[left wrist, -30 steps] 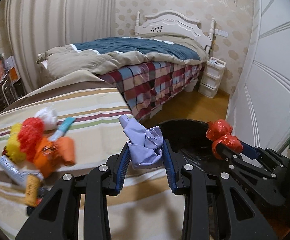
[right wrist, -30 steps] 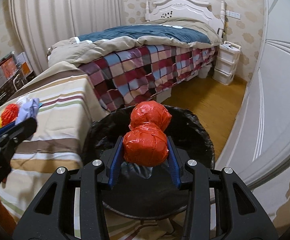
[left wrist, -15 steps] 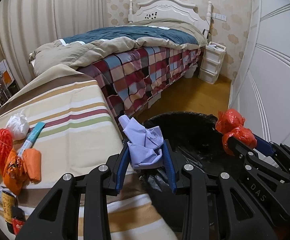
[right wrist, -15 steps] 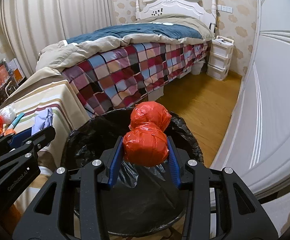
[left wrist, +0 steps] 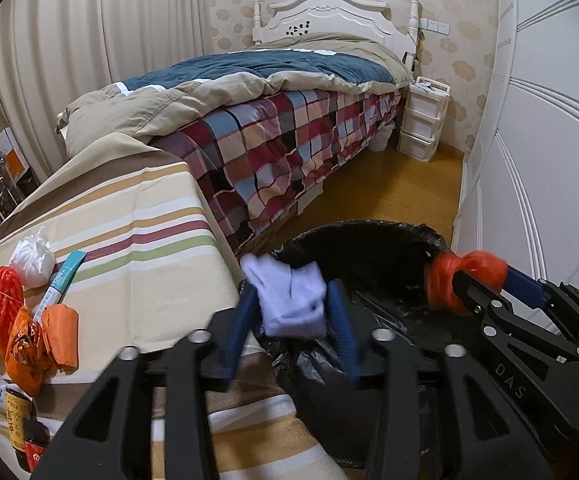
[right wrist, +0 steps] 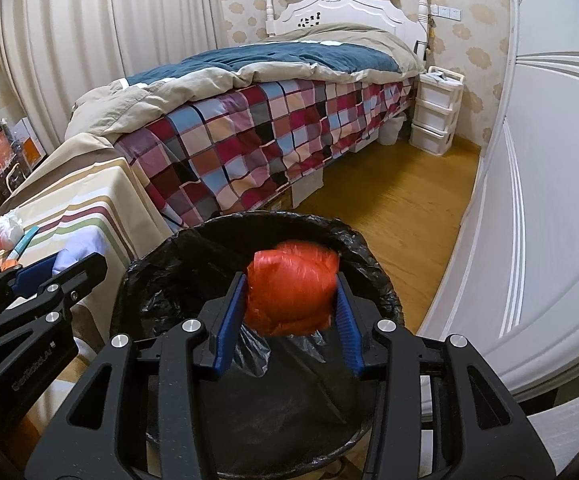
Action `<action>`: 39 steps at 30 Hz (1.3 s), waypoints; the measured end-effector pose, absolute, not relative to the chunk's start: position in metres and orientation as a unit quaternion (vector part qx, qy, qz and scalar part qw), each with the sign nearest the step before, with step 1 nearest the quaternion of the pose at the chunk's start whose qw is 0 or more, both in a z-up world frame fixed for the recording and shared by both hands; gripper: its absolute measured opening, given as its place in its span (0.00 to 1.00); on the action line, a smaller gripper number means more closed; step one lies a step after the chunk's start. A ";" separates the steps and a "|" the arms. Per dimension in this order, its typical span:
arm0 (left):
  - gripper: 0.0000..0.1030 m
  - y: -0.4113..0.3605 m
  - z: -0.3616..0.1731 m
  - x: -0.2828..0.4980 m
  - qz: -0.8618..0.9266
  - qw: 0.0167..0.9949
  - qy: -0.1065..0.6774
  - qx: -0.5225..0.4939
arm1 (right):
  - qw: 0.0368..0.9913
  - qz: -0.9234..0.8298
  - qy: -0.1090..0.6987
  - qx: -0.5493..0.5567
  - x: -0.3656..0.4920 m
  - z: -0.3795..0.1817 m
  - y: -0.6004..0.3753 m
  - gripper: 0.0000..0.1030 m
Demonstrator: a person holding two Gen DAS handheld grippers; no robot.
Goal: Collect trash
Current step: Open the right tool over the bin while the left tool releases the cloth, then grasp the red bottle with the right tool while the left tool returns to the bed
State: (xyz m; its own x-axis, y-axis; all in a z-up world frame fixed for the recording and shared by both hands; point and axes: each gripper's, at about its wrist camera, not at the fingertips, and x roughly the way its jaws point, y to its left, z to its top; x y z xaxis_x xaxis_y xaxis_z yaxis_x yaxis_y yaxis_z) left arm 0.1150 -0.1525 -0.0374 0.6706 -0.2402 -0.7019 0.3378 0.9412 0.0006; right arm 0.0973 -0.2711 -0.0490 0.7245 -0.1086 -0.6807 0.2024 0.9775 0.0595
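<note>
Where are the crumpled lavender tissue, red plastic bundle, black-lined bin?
crumpled lavender tissue (left wrist: pixel 291 304), left wrist view, its middle.
red plastic bundle (right wrist: pixel 291 290), right wrist view, front face.
black-lined bin (right wrist: pixel 157 258), right wrist view, left rim.

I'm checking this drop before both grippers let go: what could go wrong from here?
1. The crumpled lavender cloth in the left gripper sits over the near rim of the black-lined trash bin, beside the striped tablecloth; released here, it might fall outside.
2. The red plastic bundle in the right gripper looks blurred, so it may be slipping already.
</note>
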 end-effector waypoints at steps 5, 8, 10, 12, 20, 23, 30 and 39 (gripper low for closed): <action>0.72 -0.147 -0.032 0.114 -0.151 0.918 0.363 0.052 | 0.927 -0.095 0.357 0.067 0.093 -0.048 -0.275 0.53; 0.75 -0.144 -0.032 0.114 -0.148 0.919 0.363 0.048 | 0.926 -0.100 0.357 0.068 0.091 -0.047 -0.275 0.56; 0.76 -0.141 -0.031 0.113 -0.146 0.919 0.363 0.044 | 0.926 -0.102 0.356 0.069 0.089 -0.047 -0.274 0.59; 0.77 -0.139 -0.029 0.112 -0.145 0.920 0.362 0.045 | 0.926 -0.104 0.355 0.069 0.088 -0.045 -0.274 0.61; 0.79 -0.121 -0.020 0.095 -0.128 0.928 0.344 0.059 | 0.926 -0.105 0.354 0.076 0.079 -0.040 -0.268 0.72; 0.80 -0.108 -0.018 0.085 -0.118 0.930 0.343 0.059 | 0.926 -0.095 0.355 0.081 0.071 -0.037 -0.259 0.75; 0.80 -0.062 -0.019 0.064 -0.081 0.931 0.351 0.052 | 0.927 -0.061 0.359 0.084 0.056 -0.034 -0.222 0.76; 0.80 0.019 -0.022 0.032 -0.010 0.934 0.357 0.030 | 0.927 -0.001 0.369 0.062 0.049 -0.033 -0.154 0.77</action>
